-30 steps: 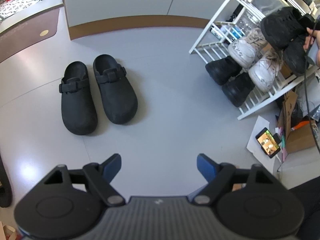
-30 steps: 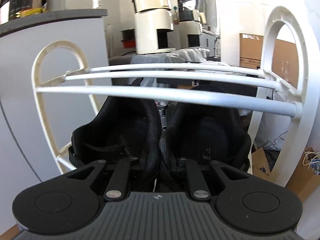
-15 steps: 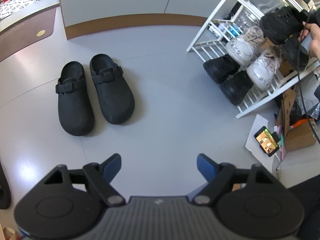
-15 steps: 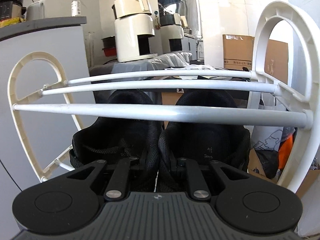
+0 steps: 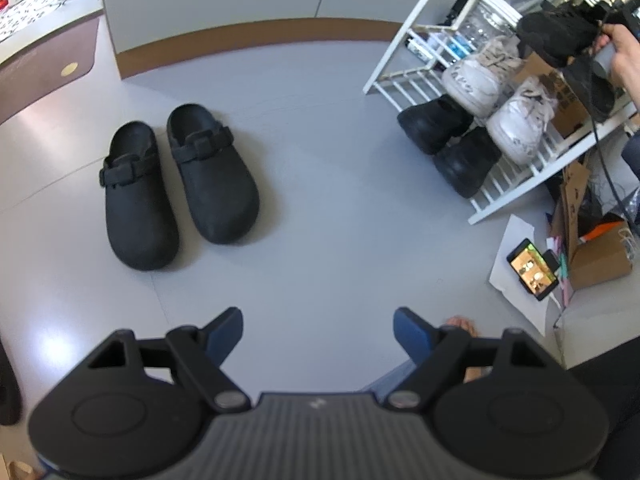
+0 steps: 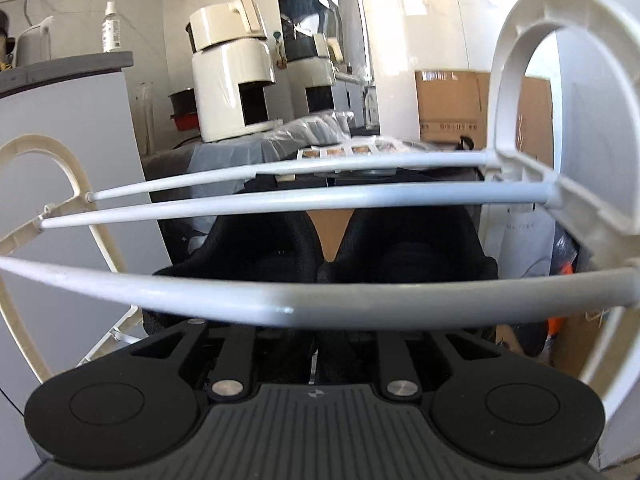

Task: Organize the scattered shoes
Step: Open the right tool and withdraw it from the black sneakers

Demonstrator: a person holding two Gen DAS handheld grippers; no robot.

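Note:
Two black clogs (image 5: 140, 200) (image 5: 212, 176) lie side by side on the grey floor, ahead and left of my left gripper (image 5: 318, 328), which hangs open and empty above the floor. The white shoe rack (image 5: 516, 196) at the right holds white sneakers (image 5: 476, 80) and black chunky shoes (image 5: 436, 124). A hand (image 5: 624, 48) holds my right gripper at the black sneakers (image 5: 560, 36) on an upper shelf. In the right wrist view both sneakers (image 6: 260, 248) (image 6: 416, 248) rest under a rack bar (image 6: 280, 300). My right gripper (image 6: 316, 336) is opening; their heels stand between the jaws, with a slit of light between them.
A phone (image 5: 532, 270) lies on white paper beside a cardboard box (image 5: 600, 256) at the rack's near end. A bare foot (image 5: 460, 326) shows by my left gripper. A brown mat (image 5: 44, 76) and a cabinet (image 5: 240, 36) lie beyond the clogs. Cream appliances (image 6: 232, 80) stand behind the rack.
In the right wrist view the rack bars have come closer and lower across the sneakers, and the finger arms have parted slightly. The left wrist view is almost unchanged.

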